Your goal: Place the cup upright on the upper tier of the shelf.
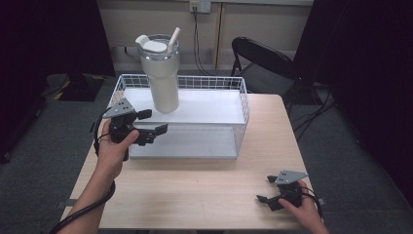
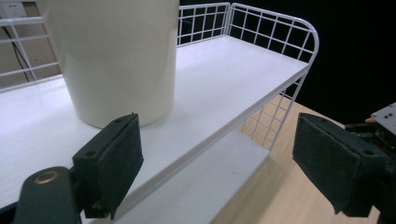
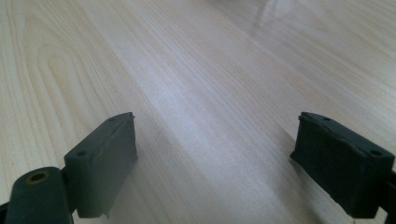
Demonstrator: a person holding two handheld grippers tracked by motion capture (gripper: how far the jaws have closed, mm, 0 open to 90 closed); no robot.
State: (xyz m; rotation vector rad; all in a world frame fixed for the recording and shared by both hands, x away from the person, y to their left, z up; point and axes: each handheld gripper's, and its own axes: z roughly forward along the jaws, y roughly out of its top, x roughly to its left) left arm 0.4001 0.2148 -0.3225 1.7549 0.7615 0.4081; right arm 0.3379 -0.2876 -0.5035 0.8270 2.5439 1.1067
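1. One tall cream tumbler with lid and straw (image 1: pixel 160 73) stands upper centre on the white wire-sided two-tier shelf (image 1: pixel 214 114).
2. Left gripper (image 1: pixel 158 131), jaws apart and empty, just beside the shelf front.
3. Right gripper (image 1: pixel 265 195), jaws apart, on the light wooden table (image 1: pixel 195 190).
4. One black folding chair (image 1: pixel 263 63) behind.

The big cup (image 1: pixel 162 73) stands on the top shelf of the wire rack (image 1: pixel 242 100), so it blocks your way there on the left. To its right the shelf is bare, and you can pass. The table (image 1: pixel 195 187) in front of the rack is bare too, between your two grippers.
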